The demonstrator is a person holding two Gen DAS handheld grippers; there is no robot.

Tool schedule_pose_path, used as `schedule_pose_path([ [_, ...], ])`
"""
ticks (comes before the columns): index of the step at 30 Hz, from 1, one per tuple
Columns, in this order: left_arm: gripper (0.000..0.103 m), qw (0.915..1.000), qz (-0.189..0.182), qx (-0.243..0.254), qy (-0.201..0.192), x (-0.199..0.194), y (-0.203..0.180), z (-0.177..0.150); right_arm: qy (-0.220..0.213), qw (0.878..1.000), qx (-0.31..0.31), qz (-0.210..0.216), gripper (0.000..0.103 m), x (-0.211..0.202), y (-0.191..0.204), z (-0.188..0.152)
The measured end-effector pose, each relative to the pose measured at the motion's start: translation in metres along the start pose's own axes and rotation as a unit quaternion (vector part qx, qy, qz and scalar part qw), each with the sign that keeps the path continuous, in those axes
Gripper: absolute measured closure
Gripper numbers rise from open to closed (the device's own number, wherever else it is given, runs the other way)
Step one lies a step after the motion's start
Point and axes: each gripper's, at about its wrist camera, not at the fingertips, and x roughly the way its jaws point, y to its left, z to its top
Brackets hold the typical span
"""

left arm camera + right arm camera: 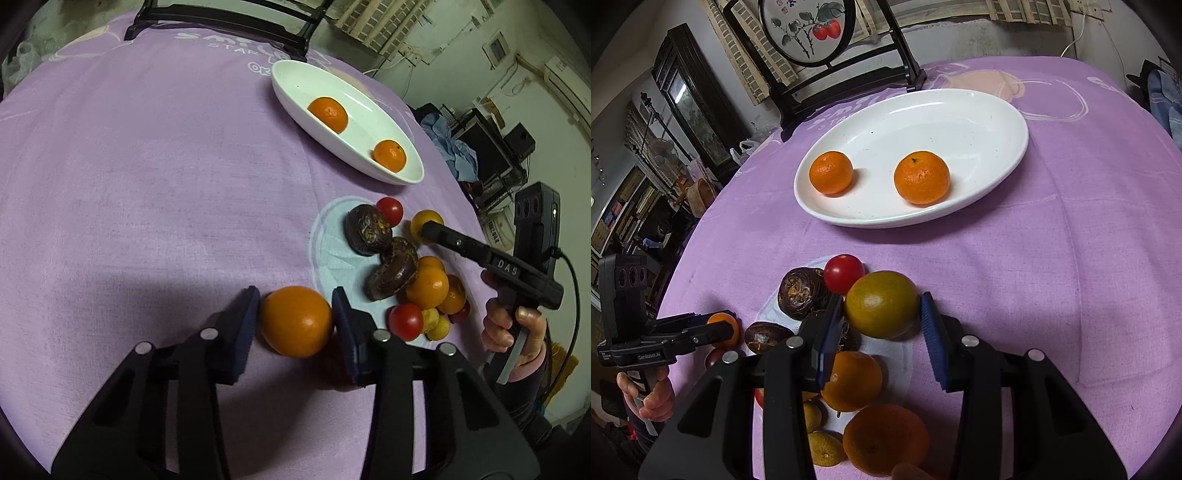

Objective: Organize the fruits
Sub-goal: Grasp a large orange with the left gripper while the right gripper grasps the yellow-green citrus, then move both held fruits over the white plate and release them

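A white oval plate [369, 162] [997, 110] holds two small oranges [328, 113] [921, 177]. A pile of fruit lies in front of it: oranges, red tomatoes [405, 321] [844, 273], dark brown fruits [369, 230] [801, 293] and small yellow ones. My left gripper [295, 319] has its jaws around an orange [295, 321] on the cloth, touching or nearly touching it. My right gripper [879, 325] has its jaws around a greenish-orange fruit [882, 304] [421, 221], with small gaps at the sides.
The round table wears a purple cloth [147, 184]. A dark wooden chair [827, 74] stands behind the plate. Room clutter lies beyond the table's right edge [491, 147].
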Motion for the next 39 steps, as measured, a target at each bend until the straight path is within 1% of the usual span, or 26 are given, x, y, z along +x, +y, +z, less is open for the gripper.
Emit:
schedule_pose_path([
  [2, 0.062, 1.0000, 0.003, 0.001, -0.003, 0.001, -0.002, -0.001, 0.000, 1.000, 0.000, 0.000, 0.060, 0.000, 0.000, 0.000],
  [4, 0.062, 0.9994, 0.022, 0.025, -0.005, 0.002, -0.011, -0.005, -0.001, 1.000, 0.000, 0.002, 0.060, -0.001, 0.000, 0.000],
  [6, 0.062, 0.9967, 0.054, 0.059, -0.014, 0.004, -0.024, -0.010, -0.002, 1.000, -0.001, 0.003, 0.060, -0.002, 0.001, 0.000],
  [9, 0.062, 0.9946, 0.076, 0.068, -0.022, 0.003, -0.027, -0.010, -0.005, 1.000, -0.002, 0.004, 0.060, -0.004, 0.001, 0.000],
  [14, 0.063, 0.9961, 0.068, 0.053, -0.015, 0.006, -0.024, -0.002, -0.004, 1.000, 0.000, 0.008, 0.060, -0.005, 0.002, -0.001],
  [15, 0.063, 0.9967, 0.064, 0.047, -0.015, 0.006, -0.023, -0.001, -0.006, 1.000, 0.001, 0.008, 0.060, -0.006, 0.002, -0.001],
  [17, 0.063, 0.9986, 0.044, 0.024, -0.018, 0.003, -0.016, 0.004, -0.013, 1.000, 0.000, 0.009, 0.060, -0.009, 0.003, 0.000],
  [18, 0.063, 0.9989, 0.036, 0.012, -0.025, 0.001, -0.016, 0.012, -0.018, 1.000, -0.002, 0.008, 0.060, -0.011, 0.004, 0.000],
  [20, 0.063, 0.9982, 0.038, 0.011, -0.046, -0.005, -0.021, 0.021, -0.030, 1.000, -0.004, 0.005, 0.060, -0.014, 0.005, 0.002],
  [21, 0.063, 0.9973, 0.041, 0.018, -0.059, -0.008, -0.027, 0.030, -0.037, 0.999, -0.005, 0.004, 0.060, -0.016, 0.005, 0.004],
  [25, 0.063, 0.9940, 0.045, 0.042, -0.090, -0.007, -0.052, 0.063, -0.080, 0.997, -0.009, -0.007, 0.060, -0.021, 0.007, 0.017],
  [28, 0.063, 0.9886, 0.062, 0.072, -0.118, 0.006, -0.079, 0.095, -0.132, 0.990, -0.006, -0.043, 0.060, -0.021, 0.005, 0.038],
  [29, 0.063, 0.9878, 0.061, 0.077, -0.121, 0.012, -0.086, 0.104, -0.139, 0.989, -0.002, -0.050, 0.060, -0.019, 0.002, 0.044],
  [31, 0.063, 0.9882, 0.057, 0.087, -0.113, 0.032, -0.100, 0.119, -0.148, 0.987, 0.011, -0.066, 0.060, -0.009, -0.008, 0.057],
  [34, 0.063, 0.9878, 0.066, 0.110, -0.089, 0.061, -0.115, 0.129, -0.138, 0.986, 0.014, -0.089, 0.061, 0.002, -0.020, 0.069],
  [36, 0.063, 0.9865, 0.077, 0.123, -0.076, 0.074, -0.119, 0.133, -0.132, 0.987, 0.016, -0.086, 0.061, 0.008, -0.027, 0.076],
  [37, 0.063, 0.9863, 0.081, 0.129, -0.063, 0.081, -0.120, 0.135, -0.127, 0.988, 0.015, -0.085, 0.060, 0.009, -0.029, 0.078],
  [39, 0.062, 0.9877, 0.078, 0.129, -0.042, 0.087, -0.118, 0.137, -0.108, 0.991, 0.007, -0.080, 0.060, 0.016, -0.032, 0.081],
])
